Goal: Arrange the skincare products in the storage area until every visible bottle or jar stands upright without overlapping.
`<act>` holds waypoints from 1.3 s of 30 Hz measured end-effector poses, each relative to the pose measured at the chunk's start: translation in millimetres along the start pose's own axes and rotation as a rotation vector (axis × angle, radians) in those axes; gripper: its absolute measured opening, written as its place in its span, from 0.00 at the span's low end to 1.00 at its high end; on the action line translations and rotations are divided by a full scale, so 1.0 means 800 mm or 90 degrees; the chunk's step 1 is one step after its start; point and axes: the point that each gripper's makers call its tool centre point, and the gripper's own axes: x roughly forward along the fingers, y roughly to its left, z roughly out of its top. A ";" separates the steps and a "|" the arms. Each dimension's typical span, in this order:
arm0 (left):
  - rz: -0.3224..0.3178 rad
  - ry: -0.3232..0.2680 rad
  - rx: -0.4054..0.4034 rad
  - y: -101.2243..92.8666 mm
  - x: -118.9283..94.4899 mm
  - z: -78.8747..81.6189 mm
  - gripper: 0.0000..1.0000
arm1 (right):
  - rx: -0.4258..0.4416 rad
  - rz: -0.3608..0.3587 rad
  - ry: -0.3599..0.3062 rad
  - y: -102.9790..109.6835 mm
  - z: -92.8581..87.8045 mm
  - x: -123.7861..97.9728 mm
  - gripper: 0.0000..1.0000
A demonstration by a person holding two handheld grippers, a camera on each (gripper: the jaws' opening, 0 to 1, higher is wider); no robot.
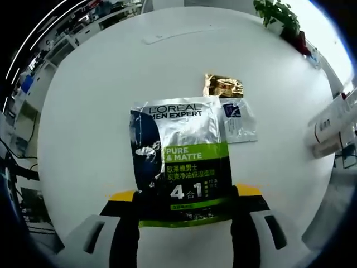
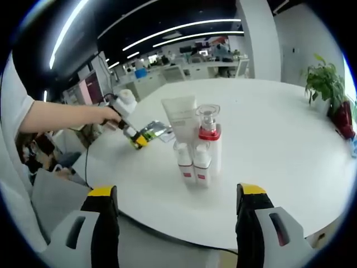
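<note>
A silver and green L'Oréal sachet (image 1: 181, 162) sits between the jaws of my left gripper (image 1: 184, 192), which press on its two side edges just above the white round table (image 1: 100, 100). In the right gripper view that gripper (image 2: 134, 138) is held by a person's hand at the table's left rim. Upright and close together in the middle stand a white tube (image 2: 179, 114), a clear bottle with a red collar (image 2: 208, 131) and two small white bottles (image 2: 184, 162) (image 2: 202, 164). My right gripper (image 2: 177, 191) stands open in front of them, with nothing in it.
A gold sachet (image 1: 223, 85) and a white sachet (image 1: 239, 120) lie flat beyond the held one. The bottle group (image 1: 334, 123) shows at the right edge. A potted plant (image 2: 323, 84) stands at the table's far side. A person's arm (image 2: 61, 117) reaches in from the left.
</note>
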 end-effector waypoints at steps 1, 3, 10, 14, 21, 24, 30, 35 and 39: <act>-0.001 0.000 0.000 0.000 0.000 0.000 0.65 | 0.000 0.000 0.000 0.000 0.000 0.000 0.87; 0.000 0.000 -0.001 0.000 -0.001 0.000 0.64 | -0.001 -0.001 0.001 0.000 0.000 0.000 0.86; 0.007 -0.011 -0.014 0.004 -0.002 0.001 0.57 | -0.003 -0.001 0.003 0.000 -0.001 0.000 0.86; -0.004 -0.029 0.031 -0.003 -0.007 0.004 0.18 | -0.005 0.000 0.005 0.001 -0.001 0.001 0.86; 0.001 -0.044 -0.002 -0.005 -0.007 0.003 0.14 | -0.006 0.001 0.007 0.002 -0.002 0.001 0.85; 0.002 -0.046 -0.001 -0.007 -0.008 0.002 0.13 | -0.008 0.003 0.009 0.002 -0.002 0.002 0.85; 0.006 -0.073 -0.023 -0.014 -0.012 -0.002 0.09 | -0.012 0.002 0.006 0.003 -0.001 0.001 0.85; 0.013 -0.082 -0.033 -0.012 -0.009 0.002 0.05 | -0.017 0.000 0.003 0.003 0.000 0.001 0.85; 0.008 -0.081 -0.107 -0.007 -0.006 0.001 0.04 | -0.018 0.004 0.001 0.003 -0.001 0.001 0.85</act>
